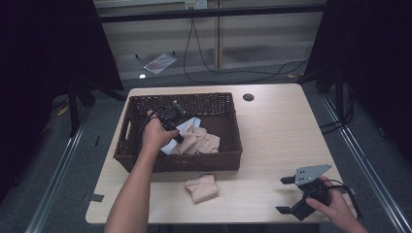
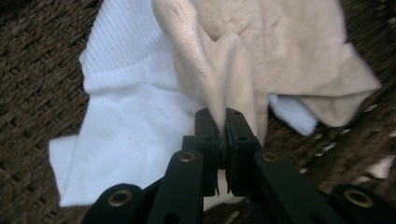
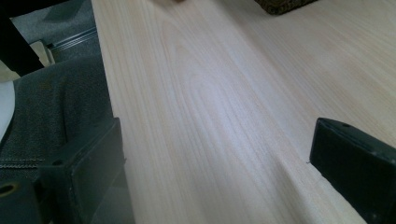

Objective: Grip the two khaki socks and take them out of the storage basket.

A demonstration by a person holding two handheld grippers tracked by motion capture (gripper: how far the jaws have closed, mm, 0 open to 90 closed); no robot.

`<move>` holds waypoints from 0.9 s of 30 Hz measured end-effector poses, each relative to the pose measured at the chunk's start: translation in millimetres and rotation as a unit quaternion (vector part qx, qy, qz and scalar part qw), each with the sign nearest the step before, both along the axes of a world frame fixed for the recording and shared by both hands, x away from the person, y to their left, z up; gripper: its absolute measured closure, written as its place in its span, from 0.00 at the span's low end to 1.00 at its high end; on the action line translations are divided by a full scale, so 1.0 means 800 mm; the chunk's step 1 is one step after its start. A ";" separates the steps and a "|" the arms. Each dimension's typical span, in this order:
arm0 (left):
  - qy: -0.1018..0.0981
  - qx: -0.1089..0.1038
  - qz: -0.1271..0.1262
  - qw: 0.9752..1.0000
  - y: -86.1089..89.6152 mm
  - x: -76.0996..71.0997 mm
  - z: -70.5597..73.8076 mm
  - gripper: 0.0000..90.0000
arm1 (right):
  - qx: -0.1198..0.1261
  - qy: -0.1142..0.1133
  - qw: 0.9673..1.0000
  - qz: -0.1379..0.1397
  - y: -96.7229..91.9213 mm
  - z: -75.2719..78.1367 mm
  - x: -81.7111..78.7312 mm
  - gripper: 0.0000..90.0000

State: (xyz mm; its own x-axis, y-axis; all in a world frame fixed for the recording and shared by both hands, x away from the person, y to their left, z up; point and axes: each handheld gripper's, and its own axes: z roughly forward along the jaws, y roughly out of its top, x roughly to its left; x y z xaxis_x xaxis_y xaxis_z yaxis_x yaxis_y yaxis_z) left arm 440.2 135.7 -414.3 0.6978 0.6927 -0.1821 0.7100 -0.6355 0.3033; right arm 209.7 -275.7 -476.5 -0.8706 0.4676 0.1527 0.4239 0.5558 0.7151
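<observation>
Beige cloth (image 2: 261, 56) lies in the wicker basket (image 1: 228, 162) toward its near wall, partly over a white cloth (image 2: 126, 126); the left gripper (image 2: 222, 122) has clamped a raised fold of it. The right gripper (image 1: 297, 195), jaws wide and empty, rests near the table's (image 1: 272, 131) near right corner, well apart

Left claw (image 2: 222, 122): two black jaws on black link arms, each arm fixed with brass-coloured rivets. A black cable (image 1: 142, 127) trails from its body. Right claw (image 1: 287, 195): black body, wide black jaw pads, grey three-cornered plate (image 1: 311, 174) with small holes on top. Both forearms are bare; no sleeves visible.
</observation>
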 end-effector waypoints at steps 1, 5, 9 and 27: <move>0.008 -0.002 0.007 1.000 0.001 -0.001 0.005 0.95 | 0.000 0.000 1.000 0.000 0.000 0.000 0.000 0.03; 0.021 -0.008 0.006 1.000 -0.001 -0.006 0.027 0.95 | 0.000 0.001 1.000 -0.001 0.000 0.000 0.000 0.03; 0.018 -0.007 0.001 1.000 -0.003 -0.010 0.052 0.95 | -0.001 0.001 1.000 -0.001 0.001 0.000 0.000 0.03; 0.025 -0.031 0.000 0.999 0.005 -0.024 0.130 0.95 | -0.001 0.000 1.000 -0.002 0.001 0.000 0.000 0.03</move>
